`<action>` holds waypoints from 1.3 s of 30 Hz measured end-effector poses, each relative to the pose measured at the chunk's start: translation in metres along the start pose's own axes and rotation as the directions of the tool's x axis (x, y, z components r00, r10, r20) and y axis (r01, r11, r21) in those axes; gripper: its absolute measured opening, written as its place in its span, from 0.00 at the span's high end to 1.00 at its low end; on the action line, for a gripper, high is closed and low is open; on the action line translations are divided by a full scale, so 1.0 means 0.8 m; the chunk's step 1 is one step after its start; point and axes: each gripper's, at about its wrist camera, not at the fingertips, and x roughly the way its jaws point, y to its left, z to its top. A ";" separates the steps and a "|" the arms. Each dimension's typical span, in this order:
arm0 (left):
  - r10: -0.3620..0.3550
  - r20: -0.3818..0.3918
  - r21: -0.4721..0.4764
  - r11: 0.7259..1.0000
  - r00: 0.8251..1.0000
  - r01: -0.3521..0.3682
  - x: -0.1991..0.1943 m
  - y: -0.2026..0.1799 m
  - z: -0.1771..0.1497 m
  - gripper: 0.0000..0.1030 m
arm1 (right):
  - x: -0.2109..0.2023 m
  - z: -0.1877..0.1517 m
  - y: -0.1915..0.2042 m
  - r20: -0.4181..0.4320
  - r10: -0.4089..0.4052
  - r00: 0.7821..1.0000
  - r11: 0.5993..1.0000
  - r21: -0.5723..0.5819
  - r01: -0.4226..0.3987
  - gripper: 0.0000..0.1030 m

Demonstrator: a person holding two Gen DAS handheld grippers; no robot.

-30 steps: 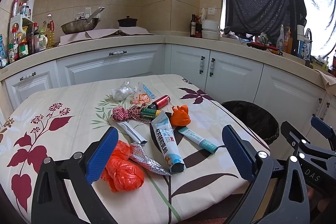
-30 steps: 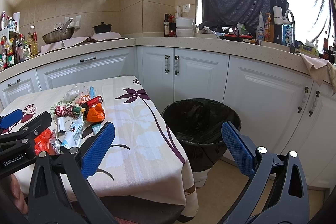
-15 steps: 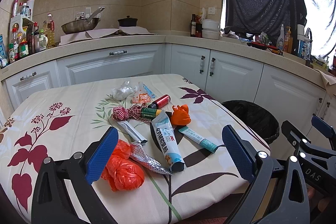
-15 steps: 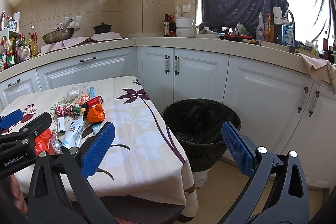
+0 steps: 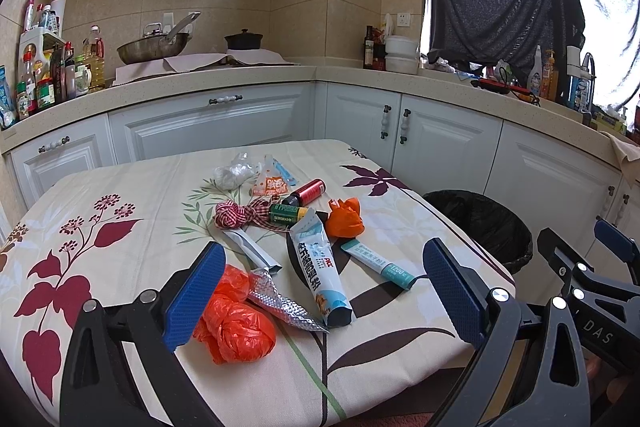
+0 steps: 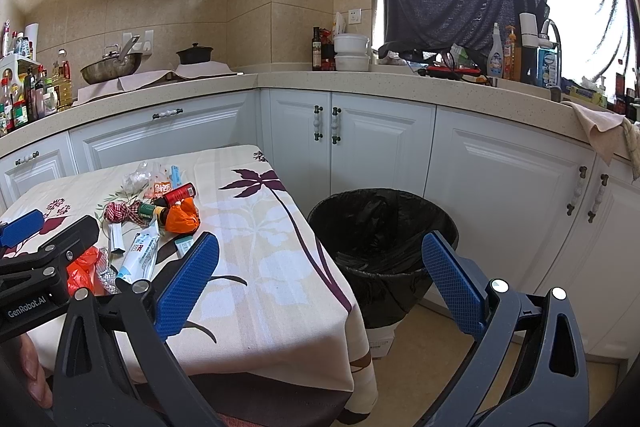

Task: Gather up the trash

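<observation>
Left wrist view: we hold the left gripper (image 5: 320, 287) above the near edge of the tabletop (image 5: 132, 187), its blue fingers (image 5: 192, 295) spread wide apart and clamped on nothing. Between them lies the trash: a crumpled orange plastic bag (image 5: 232, 323) at 7 o'clock, touching a silver foil wrapper (image 5: 280, 303), then a white-and-blue pouch (image 5: 320, 267) and a teal tube (image 5: 380, 263) toward 1 o'clock. Farther out we see a smaller orange bag (image 5: 344, 219), a green bottle (image 5: 286, 213), a red bottle (image 5: 308, 191) and a red checked ribbon (image 5: 232, 215). Right wrist view: the right gripper (image 6: 320, 283) hangs off the tabletop's corner, its fingers also wide apart and empty, with the black-lined trash bin (image 6: 380, 239) on the floor at 12 o'clock, just beside the table.
</observation>
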 end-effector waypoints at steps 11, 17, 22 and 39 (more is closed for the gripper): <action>0.000 -0.002 -0.002 1.000 1.000 0.000 -0.002 0.002 -0.002 0.07 | 0.000 0.000 0.000 0.000 0.000 1.000 1.000 0.000 0.000 0.04; 0.000 -0.003 -0.002 1.000 1.000 0.000 -0.002 0.001 -0.002 0.07 | 0.001 0.000 0.000 0.000 -0.001 1.000 1.000 -0.001 0.001 0.04; 0.007 -0.011 0.000 1.000 1.000 -0.007 -0.001 0.005 -0.005 0.07 | 0.004 -0.005 0.003 -0.010 0.012 1.000 1.000 -0.009 -0.012 0.04; 0.166 -0.131 -0.094 0.979 0.977 -0.179 0.011 0.092 -0.038 0.07 | 0.036 -0.018 0.070 -0.088 0.163 0.983 0.979 -0.109 -0.173 0.04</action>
